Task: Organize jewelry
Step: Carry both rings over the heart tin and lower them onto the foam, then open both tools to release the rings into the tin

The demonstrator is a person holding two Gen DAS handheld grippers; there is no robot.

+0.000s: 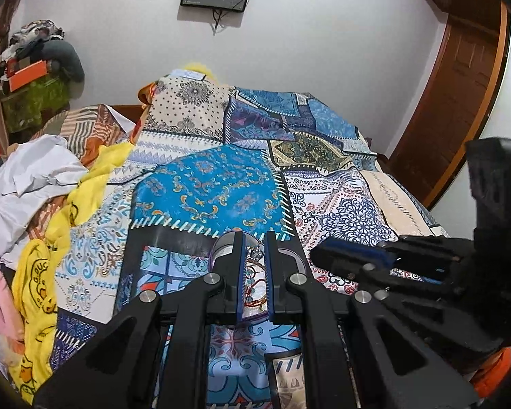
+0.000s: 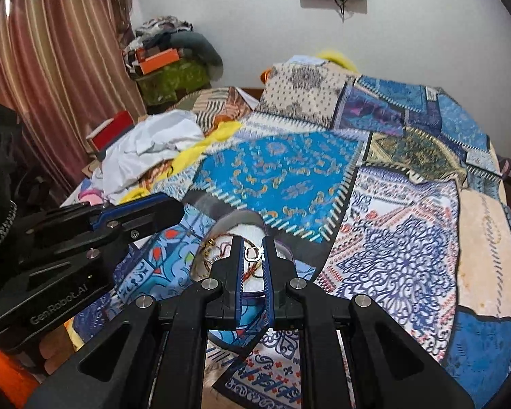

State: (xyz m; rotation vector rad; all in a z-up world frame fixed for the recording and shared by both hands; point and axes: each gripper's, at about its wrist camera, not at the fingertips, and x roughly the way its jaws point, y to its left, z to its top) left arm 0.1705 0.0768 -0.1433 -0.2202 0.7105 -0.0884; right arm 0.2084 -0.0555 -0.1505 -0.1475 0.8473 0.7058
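- The left gripper [image 1: 254, 255], black-framed with blue finger pads, sits at lower centre of the left wrist view; its jaws are drawn nearly together and no item is visibly pinched between them.
- The right gripper [image 2: 253, 255], of the same build, sits at lower centre of the right wrist view, likewise clenched with nothing seen in its grip. In the left wrist view it enters from the right edge, just beside the left gripper.
- The round, shallow, clear-walled jewelry container [image 2: 236, 223] lies on the blue-and-white patchwork bedspread [image 2: 282, 167], directly ahead of both sets of fingertips.
- Inside it, a tangle of gold-coloured chains and thin bangles [image 2: 211, 252] lies at the left, and a small silver rectangular ring-like piece [image 2: 253, 254] shows in the gap between the right fingers.
- Whether either fingertip touches the container cannot be determined.
- Step in hand, as judged: approach to the container, before any piece is picked out.
- Next move calls for opening one gripper, lowering it over a single piece, and closing on that piece alone; the other gripper should steady the container rim.
- Tangled chains are likely to lift together; select a loose piece first.
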